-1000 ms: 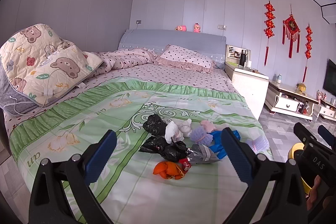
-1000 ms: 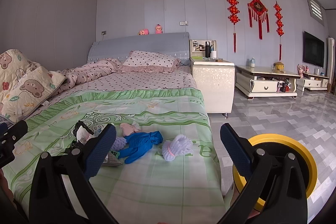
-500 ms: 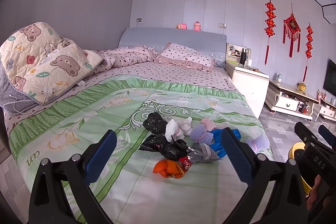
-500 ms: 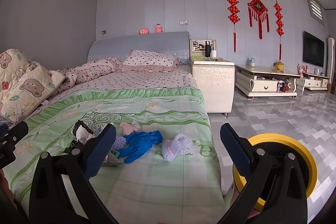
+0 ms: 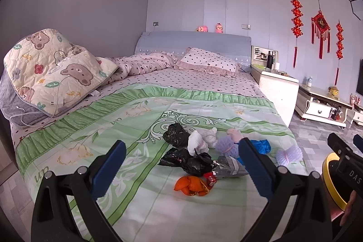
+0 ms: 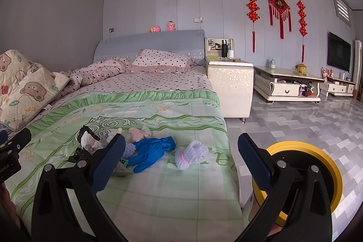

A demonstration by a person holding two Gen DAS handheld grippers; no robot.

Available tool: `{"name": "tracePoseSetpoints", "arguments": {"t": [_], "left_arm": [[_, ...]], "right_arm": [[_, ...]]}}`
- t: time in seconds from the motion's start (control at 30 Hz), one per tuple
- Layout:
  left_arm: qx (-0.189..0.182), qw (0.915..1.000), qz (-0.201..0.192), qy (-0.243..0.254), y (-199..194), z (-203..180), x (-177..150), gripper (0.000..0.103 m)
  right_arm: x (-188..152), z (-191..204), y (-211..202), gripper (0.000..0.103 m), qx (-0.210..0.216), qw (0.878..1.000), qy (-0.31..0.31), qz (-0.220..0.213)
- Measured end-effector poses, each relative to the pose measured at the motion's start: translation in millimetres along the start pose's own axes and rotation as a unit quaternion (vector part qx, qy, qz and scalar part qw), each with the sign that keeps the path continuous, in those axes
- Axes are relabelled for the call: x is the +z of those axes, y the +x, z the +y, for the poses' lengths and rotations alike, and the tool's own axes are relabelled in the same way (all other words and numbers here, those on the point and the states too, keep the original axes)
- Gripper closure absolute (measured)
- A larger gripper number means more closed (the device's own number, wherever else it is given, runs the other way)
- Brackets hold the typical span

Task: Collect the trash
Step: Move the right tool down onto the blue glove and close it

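A heap of trash lies on the green bedspread (image 5: 90,142): black plastic bags (image 5: 195,162), orange peel (image 5: 191,185), a small red wrapper (image 5: 210,179), a grey foil packet (image 5: 229,168), white crumpled paper (image 5: 197,142), a purple foam net (image 5: 226,146), a blue glove (image 6: 152,150) and another pale foam net (image 6: 191,154). My left gripper (image 5: 181,167) hovers open just short of the heap. My right gripper (image 6: 181,161) is open above the bed's foot, empty. A yellow-rimmed bin (image 6: 304,176) stands on the floor to the right of the bed.
A bear-print quilt (image 5: 52,69) is piled at the bed's left. A polka-dot pillow (image 5: 208,60) and headboard lie beyond. A white nightstand (image 6: 229,85) and TV cabinet (image 6: 288,85) stand right on the grey tiled floor (image 6: 295,124).
The left wrist view has tilted slightly, so the bed and trash sit a little lower in frame. The right wrist view is unchanged.
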State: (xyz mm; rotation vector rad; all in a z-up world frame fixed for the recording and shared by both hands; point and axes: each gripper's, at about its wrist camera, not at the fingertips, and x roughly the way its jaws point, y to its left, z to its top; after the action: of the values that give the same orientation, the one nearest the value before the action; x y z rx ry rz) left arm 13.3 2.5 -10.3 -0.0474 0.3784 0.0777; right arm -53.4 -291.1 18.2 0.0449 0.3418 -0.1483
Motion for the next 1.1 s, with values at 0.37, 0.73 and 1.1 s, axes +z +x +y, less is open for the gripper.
{"name": "tracePoseSetpoints", "arguments": {"t": [0.37, 0.73, 1.1], "left_arm": [[0.029, 0.999, 0.033, 0.01, 32, -1, 10, 0.007], [0.035, 0.9954, 0.084, 0.031, 85, -4, 23, 0.007], [0.016, 0.9887, 0.147, 0.026, 157, -2, 29, 0.007]], "right_arm": [[18, 3, 21, 0.008, 0.041, 0.998, -0.002, 0.04], [18, 18, 103, 0.008, 0.095, 0.984, -0.023, 0.146], [10, 44, 186, 0.008, 0.142, 0.967, -0.078, 0.195]]}}
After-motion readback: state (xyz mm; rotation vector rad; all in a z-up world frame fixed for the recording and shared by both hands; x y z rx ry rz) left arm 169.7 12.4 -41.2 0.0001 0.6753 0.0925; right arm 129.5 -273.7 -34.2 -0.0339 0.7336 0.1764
